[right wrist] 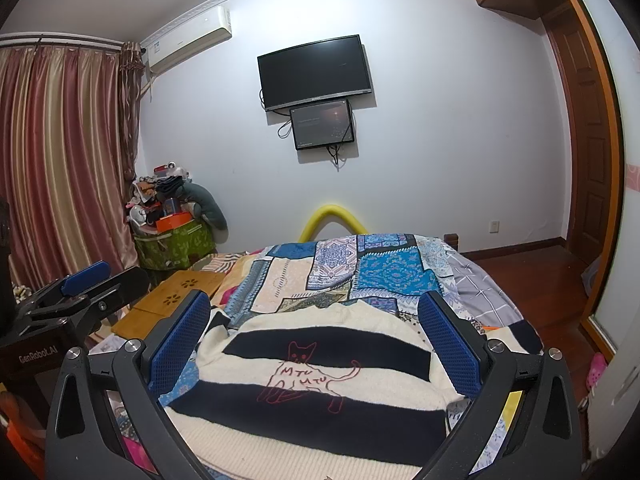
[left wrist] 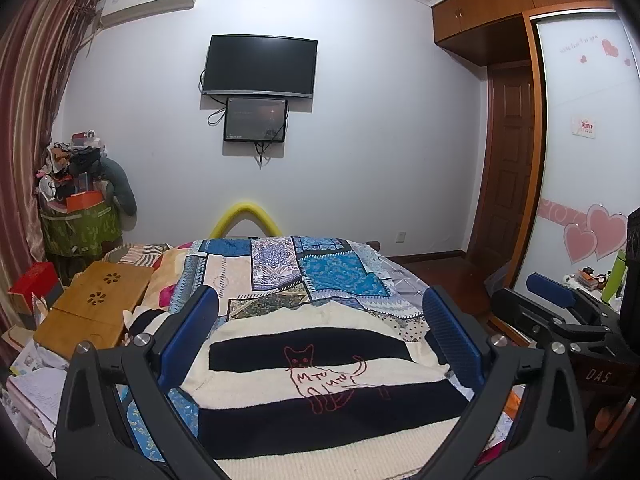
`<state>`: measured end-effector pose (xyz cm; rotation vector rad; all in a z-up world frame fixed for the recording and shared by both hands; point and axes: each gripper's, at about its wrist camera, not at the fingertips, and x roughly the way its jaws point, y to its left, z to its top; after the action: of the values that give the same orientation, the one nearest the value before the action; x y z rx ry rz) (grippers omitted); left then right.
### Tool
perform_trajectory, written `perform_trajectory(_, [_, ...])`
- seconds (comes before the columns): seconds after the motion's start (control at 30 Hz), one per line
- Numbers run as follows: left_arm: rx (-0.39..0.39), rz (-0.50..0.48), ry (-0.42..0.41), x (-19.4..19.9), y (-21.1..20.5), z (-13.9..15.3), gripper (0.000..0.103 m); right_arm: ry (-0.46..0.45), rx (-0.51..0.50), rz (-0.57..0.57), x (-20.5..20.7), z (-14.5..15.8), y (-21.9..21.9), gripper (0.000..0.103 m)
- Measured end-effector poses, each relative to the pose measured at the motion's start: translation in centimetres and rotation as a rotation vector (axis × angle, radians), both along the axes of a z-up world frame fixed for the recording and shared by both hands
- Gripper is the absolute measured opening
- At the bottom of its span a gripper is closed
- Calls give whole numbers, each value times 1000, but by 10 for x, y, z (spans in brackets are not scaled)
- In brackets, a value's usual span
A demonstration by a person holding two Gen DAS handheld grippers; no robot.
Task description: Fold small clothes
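Left of the striped sweater [left wrist: 320,380], the green bin [left wrist: 80,232] is heaped with clothes and an orange box [left wrist: 84,200]; the wooden lap desk [left wrist: 96,304] lies nearer. Your left gripper [left wrist: 320,336] hangs wide apart over the sweater on the patchwork quilt [left wrist: 280,272]. Your right gripper [right wrist: 316,344] is likewise spread, empty. Wardrobe [left wrist: 584,120] sits right of it.

Left gripper [left wrist: 318,336] and right gripper [right wrist: 316,340]: black frames, blue textured finger pads [left wrist: 452,336], silver screws at 9 and 3 o'clock; white "GenRobot.AI" lettering.
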<state>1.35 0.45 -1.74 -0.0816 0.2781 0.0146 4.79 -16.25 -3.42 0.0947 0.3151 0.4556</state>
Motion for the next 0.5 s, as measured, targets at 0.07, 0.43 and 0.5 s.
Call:
perform_trajectory(0.07, [0, -1, 1, 0, 0, 0, 103, -1, 0, -1, 0, 0, 0, 103])
perform_trajectory(0.43, [0, -1, 2, 0, 0, 1, 103, -1, 2, -1, 0, 1, 0, 103])
perform_trajectory(0.5, [1, -1, 2, 0, 1, 0, 103, 0, 3, -1, 0, 1, 0, 103])
